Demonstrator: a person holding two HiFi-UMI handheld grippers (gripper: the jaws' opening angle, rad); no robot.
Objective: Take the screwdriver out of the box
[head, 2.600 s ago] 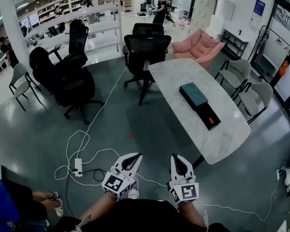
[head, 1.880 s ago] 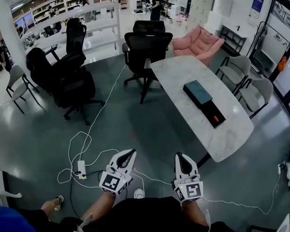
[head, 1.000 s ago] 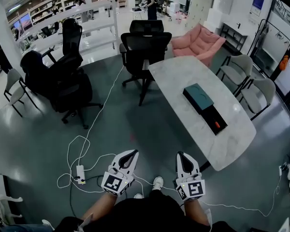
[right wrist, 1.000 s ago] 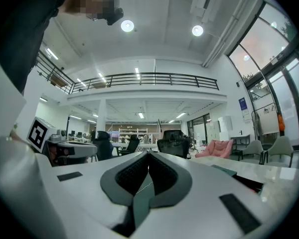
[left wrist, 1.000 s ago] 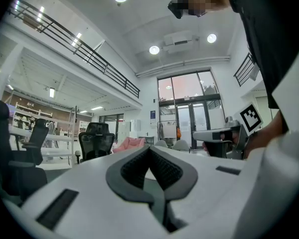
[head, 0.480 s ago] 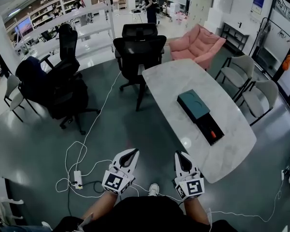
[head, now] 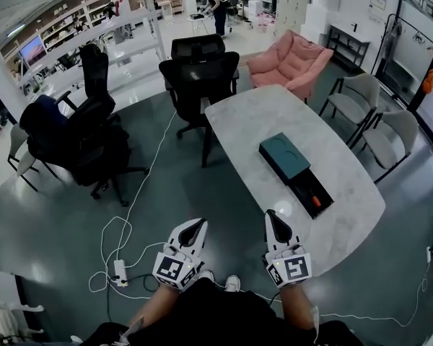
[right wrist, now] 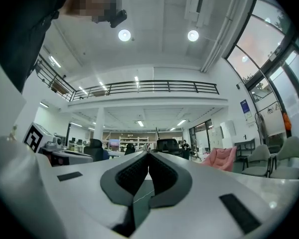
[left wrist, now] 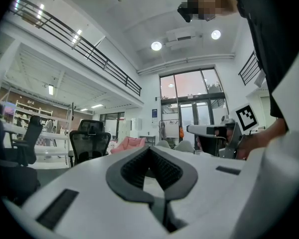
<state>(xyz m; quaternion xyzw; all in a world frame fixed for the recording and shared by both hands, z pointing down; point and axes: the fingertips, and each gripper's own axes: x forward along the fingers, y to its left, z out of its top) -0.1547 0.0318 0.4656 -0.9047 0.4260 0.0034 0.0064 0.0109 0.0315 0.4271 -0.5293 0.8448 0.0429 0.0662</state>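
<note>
2 grippers, left gripper (head: 200,224) and right gripper (head: 271,214), jaws together on nothing, short of the table (head: 245,121).
The orange screwdriver (head: 316,201) lies in the open black box (head: 307,184) there; step closer, part the right gripper's jaws, then straddle its handle.

The head view looks steeply down from above the person onto the floor (head: 72,215), with the desk (head: 252,121) ahead to the right and the left gripper (head: 199,225) and right gripper (head: 272,214) close at its lower edge. Each gripper view sits low just behind its own jaws, facing roughly level across the room. All three share the pink armchair (head: 289,60) and black office chair (head: 198,71).
</note>
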